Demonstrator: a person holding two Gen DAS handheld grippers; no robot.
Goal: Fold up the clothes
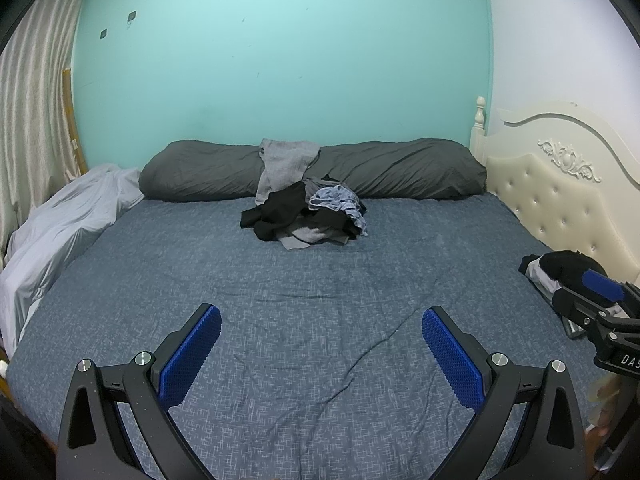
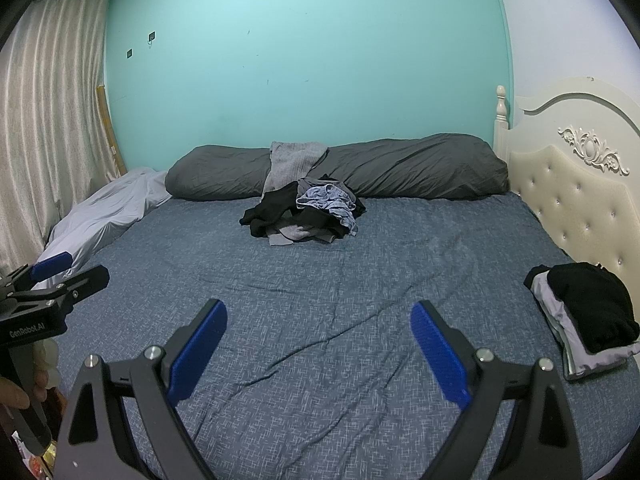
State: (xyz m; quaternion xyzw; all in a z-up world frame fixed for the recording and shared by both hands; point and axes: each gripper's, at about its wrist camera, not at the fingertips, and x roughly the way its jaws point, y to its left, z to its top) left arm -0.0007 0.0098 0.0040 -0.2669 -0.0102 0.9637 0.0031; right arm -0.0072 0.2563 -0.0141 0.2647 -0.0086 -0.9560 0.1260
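A turquoise wall [image 2: 304,52] stood at twelve o'clock behind the bed [image 2: 320,292], whose blue patterned sheet lay creased. A long dark grey bolster [image 2: 420,168] ran along the wall. Pale curtains [image 2: 44,128] hung at nine o'clock; a cream tufted headboard [image 2: 580,184] rose at three o'clock.

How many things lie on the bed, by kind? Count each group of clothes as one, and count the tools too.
Heaps of unfolded clothes: 1, the heap near the far side.
Stacks of folded clothes: 1, the stack by the headboard.
Long dark pillows: 1, the pillow.
Pale quilts: 1, the quilt.
Tools, both open and empty: 2, left tool and right tool.
Total: 6.
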